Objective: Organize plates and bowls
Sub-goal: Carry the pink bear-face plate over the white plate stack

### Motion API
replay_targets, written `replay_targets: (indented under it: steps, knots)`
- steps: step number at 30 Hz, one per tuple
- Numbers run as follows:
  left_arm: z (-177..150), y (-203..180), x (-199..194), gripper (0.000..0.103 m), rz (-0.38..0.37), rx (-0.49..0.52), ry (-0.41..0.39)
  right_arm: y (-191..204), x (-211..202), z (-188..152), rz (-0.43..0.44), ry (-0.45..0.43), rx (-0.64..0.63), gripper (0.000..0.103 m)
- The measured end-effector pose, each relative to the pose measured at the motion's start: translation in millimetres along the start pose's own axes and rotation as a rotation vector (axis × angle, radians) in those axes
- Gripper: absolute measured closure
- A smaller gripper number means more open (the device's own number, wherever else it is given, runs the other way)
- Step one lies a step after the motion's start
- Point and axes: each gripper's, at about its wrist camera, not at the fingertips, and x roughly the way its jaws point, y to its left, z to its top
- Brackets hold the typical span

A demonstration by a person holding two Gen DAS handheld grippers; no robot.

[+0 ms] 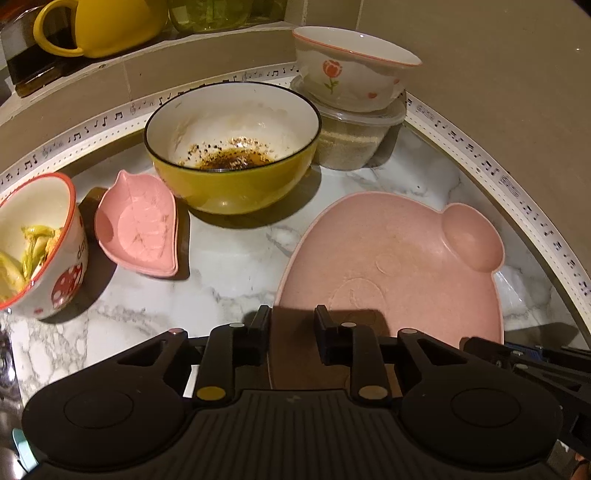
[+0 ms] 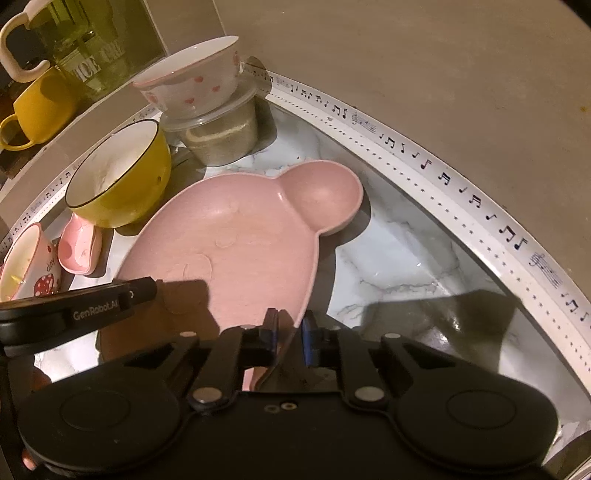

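Marble counter (image 1: 229, 258), both hand-held grippers (image 1: 291, 317) (image 2: 291, 325) clamping pink plate's (image 2: 236, 236) half-hidden near rim.

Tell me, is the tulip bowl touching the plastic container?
Touching. The left wrist view shows the tulip bowl sitting directly on the plastic container's lid, no gap.

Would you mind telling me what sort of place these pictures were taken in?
Most likely a home kitchen counter. A marble-patterned worktop holds used dishes: a yellow bowl with sauce residue, a pink bear-shaped plate, and a lidded container of grain, with a yellow mug on a ledge behind.
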Motion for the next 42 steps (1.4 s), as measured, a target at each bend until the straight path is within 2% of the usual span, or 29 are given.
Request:
replay_targets:
  steps: [8, 18, 33, 42]
  knots:
    - [-21, -7, -32, 0.079, -0.026, 0.024, 0.002, -2, -25, -13, 0.008, -0.005, -0.051, 0.092]
    - [-54, -19, -87, 0.079, -0.072, 0.079, -0.003, -2, -75, -45, 0.012, -0.024, -0.062, 0.092]
    - [-107, -39, -167, 0.079, -0.18, 0.185, -0.037, -20, -161, -103, -0.024, -0.089, -0.001, 0.092]
    - [-127, -69, -194, 0.079, -0.25, 0.256, -0.039, -43, -200, -133, -0.076, -0.124, 0.052, 0.092]
